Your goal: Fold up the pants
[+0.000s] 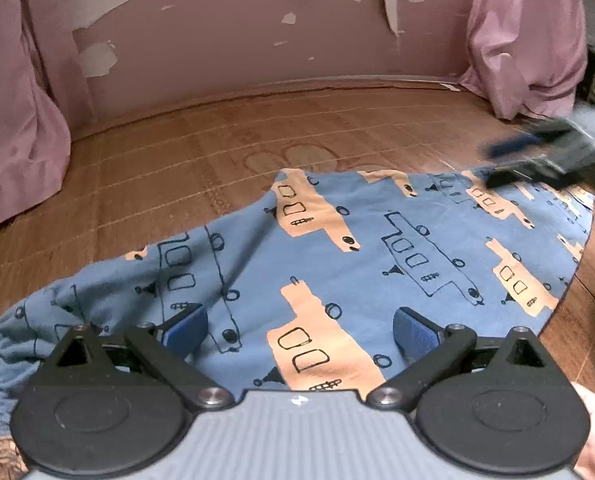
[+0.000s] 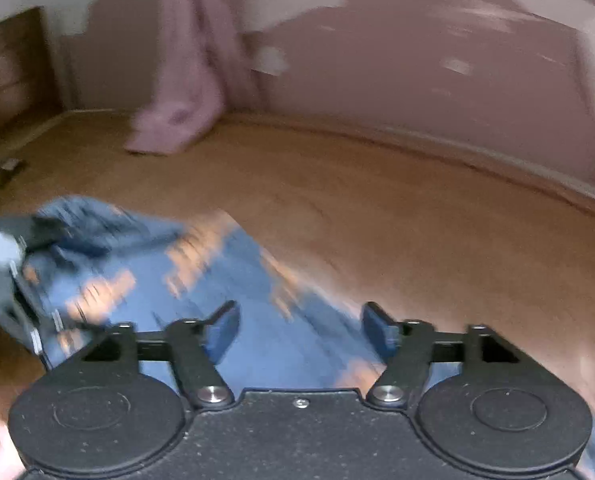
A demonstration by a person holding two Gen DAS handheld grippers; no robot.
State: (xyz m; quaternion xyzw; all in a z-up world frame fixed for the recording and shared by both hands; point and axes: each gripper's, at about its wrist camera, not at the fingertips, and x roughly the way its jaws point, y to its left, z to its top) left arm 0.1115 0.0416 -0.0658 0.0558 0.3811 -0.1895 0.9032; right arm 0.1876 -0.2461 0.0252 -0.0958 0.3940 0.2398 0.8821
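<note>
Across a woven brown mat [image 1: 177,168] with a faint stitched grid lay the pants [image 1: 337,248], soft blue cloth printed with peach and outlined boats, spread mostly flat with a curved hem at the right and a gathered, ribbed waistband bunched at the lower left. Behind the mat rose a pink wall [image 1: 237,40] with flaking paint, and pale pink curtains [image 1: 13,128] hung in loose folds at both sides, their ends resting on the mat. Bare mat stretched wide between the cloth's far edge and the wall, and more lay open to the left.

Over the near part of the pants hovered the left gripper [image 1: 299,332], its blue-padded fingers [image 1: 187,328] spread well apart with nothing between them. At the far right corner of the cloth, the right gripper [image 1: 537,156] showed as a dark, blurred shape just above the fabric; in its own view, also blurred, its fingers [image 2: 377,328] stood wide apart over the blue cloth's edge.
</note>
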